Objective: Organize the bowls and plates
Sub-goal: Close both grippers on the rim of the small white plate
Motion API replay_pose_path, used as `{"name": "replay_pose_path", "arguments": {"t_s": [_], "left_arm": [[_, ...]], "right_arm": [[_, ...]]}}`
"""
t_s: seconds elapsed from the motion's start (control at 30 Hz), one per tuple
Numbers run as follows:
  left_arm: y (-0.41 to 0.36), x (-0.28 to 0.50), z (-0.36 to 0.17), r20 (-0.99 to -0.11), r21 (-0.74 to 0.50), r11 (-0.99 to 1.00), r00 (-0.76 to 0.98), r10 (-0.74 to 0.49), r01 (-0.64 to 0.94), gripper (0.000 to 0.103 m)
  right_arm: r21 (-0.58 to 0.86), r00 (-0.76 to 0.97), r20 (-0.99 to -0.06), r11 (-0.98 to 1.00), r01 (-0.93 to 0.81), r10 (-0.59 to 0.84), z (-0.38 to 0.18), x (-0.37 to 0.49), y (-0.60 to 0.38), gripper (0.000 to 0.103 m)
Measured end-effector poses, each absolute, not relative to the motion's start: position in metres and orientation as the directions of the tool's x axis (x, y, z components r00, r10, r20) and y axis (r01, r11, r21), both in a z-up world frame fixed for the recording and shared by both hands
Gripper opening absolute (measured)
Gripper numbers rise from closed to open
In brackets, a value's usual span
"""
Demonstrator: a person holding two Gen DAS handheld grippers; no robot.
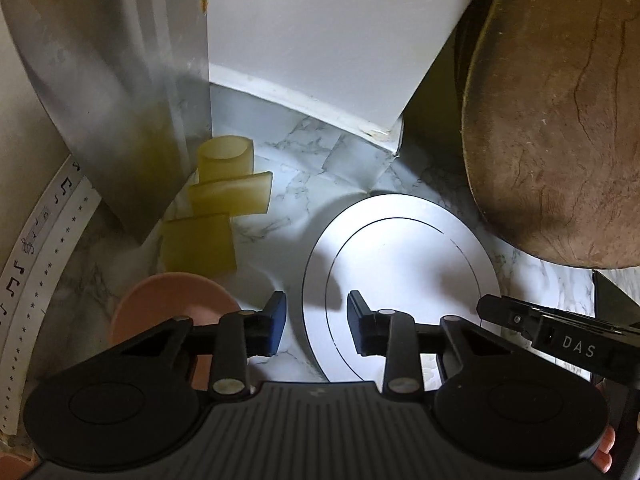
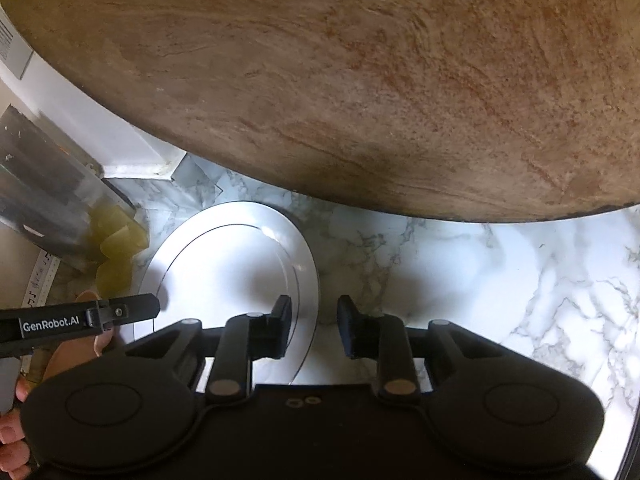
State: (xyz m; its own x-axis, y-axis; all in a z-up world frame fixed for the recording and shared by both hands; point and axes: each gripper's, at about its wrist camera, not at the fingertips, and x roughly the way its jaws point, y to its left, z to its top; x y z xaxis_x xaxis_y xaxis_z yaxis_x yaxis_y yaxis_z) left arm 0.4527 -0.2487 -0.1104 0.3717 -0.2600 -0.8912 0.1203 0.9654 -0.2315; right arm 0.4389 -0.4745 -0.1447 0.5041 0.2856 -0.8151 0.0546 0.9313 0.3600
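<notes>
White plate (image 1: 400, 276), round, with 2 thin dark rings, 1 at the rim and 1 around the well; lies flat on the marble-patterned desk (image 2: 500, 280), in front of a large round brown wooden board (image 2: 320, 80) that stands over its far side. Left of it: a pink bowl (image 1: 168, 300) just beside the left gripper (image 1: 316, 320), 3 yellowish translucent pieces (image 1: 224, 200), a metal panel (image 1: 100, 100), a white wall section (image 1: 320, 40) and a paper strip printed with music notes (image 1: 36, 248). Left gripper: fingers (image 1: 276, 320) stand partly apart astride the plate's near-left rim, 1 over the desk, 1 over the plate; no pad seen pressing, so released. Right gripper (image 2: 312, 324): fingers (image 2: 280, 324) likewise partly apart astride the near-right rim, nothing clamped as far as the views show. Whether either pair touches the rim cannot be told. A person's fingertips (image 2: 16, 420) show at the lower left of the right wrist view. Handling, judged: probably ceramic or glazed, hence stiff, moderately heavy, smooth and slippery, breakable if dropped or knocked against the board. Hold point, judged: the raised rim, taken on 2 opposite sides, 1 finger slid under the lip and 1 on top, lifted level. Risk, judged: a flat rim on a smooth desk gives little purchase, so pads may skid off.
</notes>
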Motion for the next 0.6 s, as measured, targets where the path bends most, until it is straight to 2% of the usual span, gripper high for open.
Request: {"name": "replay_pose_path", "arguments": {"t_s": [0.23,0.6], "left_arm": [[-0.242,0.456,-0.113,-0.884,-0.289,0.954,0.360,-0.299,0.082,0.017],[-0.230,0.456,-0.122,-0.864,-0.358,0.932,0.362,-0.351,0.049,0.012]], "right_arm": [[0.403,0.499,-0.804,0.914,0.057,0.323,-0.147,0.439,-0.478,0.014],[0.479,0.513,-0.766,0.876,0.052,0.388,-0.152,0.431,-0.491,0.010]]}}
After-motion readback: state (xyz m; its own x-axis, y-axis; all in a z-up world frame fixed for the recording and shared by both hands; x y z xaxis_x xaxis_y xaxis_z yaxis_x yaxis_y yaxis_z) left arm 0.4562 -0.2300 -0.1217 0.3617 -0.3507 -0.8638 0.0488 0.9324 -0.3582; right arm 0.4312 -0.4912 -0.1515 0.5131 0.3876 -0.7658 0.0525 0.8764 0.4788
